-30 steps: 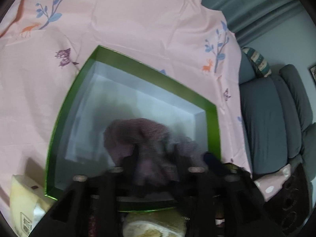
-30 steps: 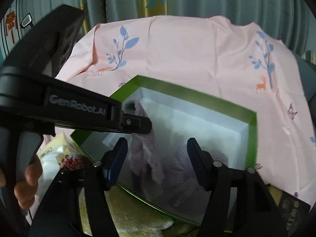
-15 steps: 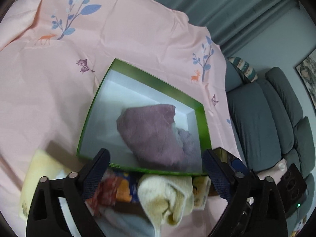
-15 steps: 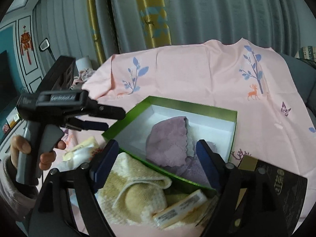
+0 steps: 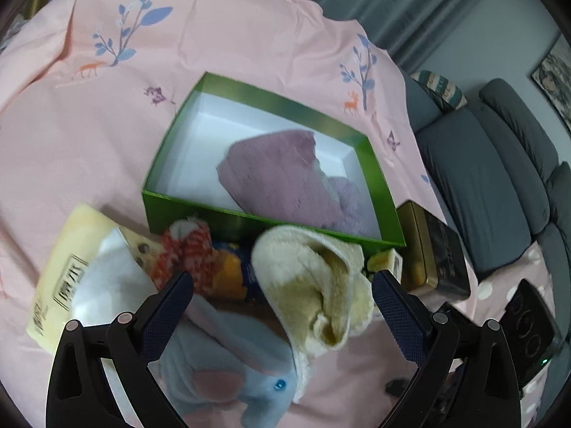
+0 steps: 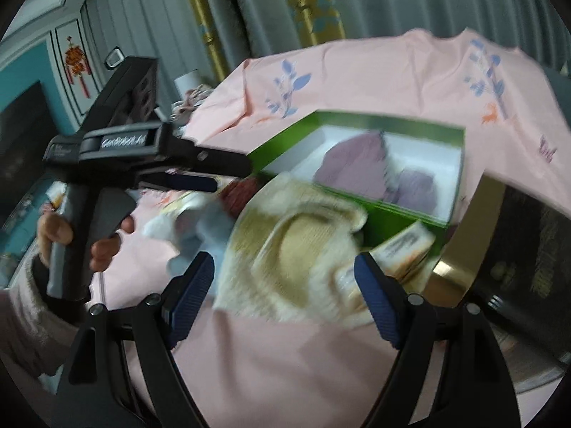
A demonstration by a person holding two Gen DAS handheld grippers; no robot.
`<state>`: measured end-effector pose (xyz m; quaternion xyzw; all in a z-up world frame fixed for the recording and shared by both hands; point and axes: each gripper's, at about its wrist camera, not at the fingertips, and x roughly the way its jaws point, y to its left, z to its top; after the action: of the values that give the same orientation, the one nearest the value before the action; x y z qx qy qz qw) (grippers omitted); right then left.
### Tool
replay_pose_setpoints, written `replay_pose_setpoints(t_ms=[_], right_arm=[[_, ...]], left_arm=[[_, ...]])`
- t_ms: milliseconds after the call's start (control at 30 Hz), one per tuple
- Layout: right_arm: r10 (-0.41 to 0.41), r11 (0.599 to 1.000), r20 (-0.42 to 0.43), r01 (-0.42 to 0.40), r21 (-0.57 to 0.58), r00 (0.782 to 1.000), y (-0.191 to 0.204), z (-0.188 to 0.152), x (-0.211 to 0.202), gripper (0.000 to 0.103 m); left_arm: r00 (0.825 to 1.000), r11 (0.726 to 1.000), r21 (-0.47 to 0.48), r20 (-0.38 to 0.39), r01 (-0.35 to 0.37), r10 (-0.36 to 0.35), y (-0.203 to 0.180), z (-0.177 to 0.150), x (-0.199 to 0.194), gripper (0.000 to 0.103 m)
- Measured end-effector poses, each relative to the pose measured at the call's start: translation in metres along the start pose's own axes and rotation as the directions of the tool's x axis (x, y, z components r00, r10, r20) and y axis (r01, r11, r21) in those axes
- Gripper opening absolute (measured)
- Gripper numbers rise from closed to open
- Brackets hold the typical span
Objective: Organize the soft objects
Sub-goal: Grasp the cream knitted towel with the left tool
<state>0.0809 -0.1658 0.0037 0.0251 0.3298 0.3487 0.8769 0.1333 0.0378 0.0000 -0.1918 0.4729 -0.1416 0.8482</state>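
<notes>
So both tools are empty right now. The left gripper (image 5: 282,294) has its jaws spread wide with nothing pinched, and it hangs over the pile at the bottom of the left wrist view. The right gripper (image 6: 283,283) is spread fairly wide too, with nothing clamped — its picture is pretty blurred though. Both sets of jaws were opening within the past second but have now settled.

The green box (image 5: 200,210) sits mid-frame on the pink sheet (image 5: 89,149), and the purple towel (image 5: 278,178) lies inside it, bunched toward the box's right end.

Just below the box's near wall there's a cream and tan fuzzy item (image 5: 314,285), sitting between the left gripper's fingertips but not touched by them. Left of it is a red and white knitted thing (image 5: 189,246), and a pale blue plush (image 5: 228,367) lies at the bottom centre. A yellow packet (image 5: 67,260) is at lower left, and a dark tin with a gold rim (image 5: 439,249) sits beside the box's right corner.

In the right wrist view a hand (image 6: 71,235) at the left edge grips the other tool's handle.
</notes>
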Motion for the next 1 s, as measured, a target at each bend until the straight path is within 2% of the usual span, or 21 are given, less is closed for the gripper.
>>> replay_pose_setpoints(t_ms=[100, 267, 433, 567, 733, 800, 900, 1000], right_arm=[[0.024, 1.000, -0.009, -0.024, 0.019, 1.000, 0.003, -0.009, 0.006, 0.081], [-0.038, 0.998, -0.047, 0.040, 0.046, 0.998, 0.000, -0.016, 0.018, 0.079], [-0.039, 0.995, -0.045, 0.043, 0.091, 0.998, -0.006, -0.019, 0.027, 0.076], [-0.032, 0.995, -0.045, 0.036, 0.097, 0.998, -0.004, -0.016, 0.036, 0.076], [-0.021, 0.992, -0.054, 0.028, 0.124, 0.998, -0.009, -0.018, 0.049, 0.070], [-0.029, 0.990, -0.050, 0.035, 0.133, 0.998, -0.012, -0.018, 0.054, 0.065], [-0.048, 0.986, -0.040, 0.054, 0.160, 0.998, -0.019, -0.019, 0.056, 0.039], [-0.044, 0.980, -0.018, 0.046, 0.196, 0.999, -0.026, -0.021, 0.048, 0.024]], left_arm=[[1.000, 1.000, -0.002, -0.021, -0.002, 0.002, -0.002, -0.003, 0.005, 0.100], [0.997, 0.998, -0.020, -0.051, 0.055, -0.055, -0.006, -0.002, 0.015, 0.100], [0.991, 0.998, -0.037, -0.122, 0.044, -0.048, -0.010, 0.003, 0.038, 0.100], [0.988, 0.994, -0.089, -0.139, 0.061, -0.073, -0.007, 0.004, 0.048, 0.100], [0.988, 0.993, -0.095, -0.123, 0.076, -0.088, -0.008, 0.001, 0.047, 0.100], [0.989, 0.990, -0.115, -0.112, 0.083, -0.096, -0.005, 0.001, 0.045, 0.100], [0.990, 0.983, -0.158, -0.086, 0.095, -0.110, 0.003, 0.002, 0.042, 0.096], [0.989, 0.982, -0.157, -0.085, 0.107, -0.122, 0.004, 0.002, 0.040, 0.088]])
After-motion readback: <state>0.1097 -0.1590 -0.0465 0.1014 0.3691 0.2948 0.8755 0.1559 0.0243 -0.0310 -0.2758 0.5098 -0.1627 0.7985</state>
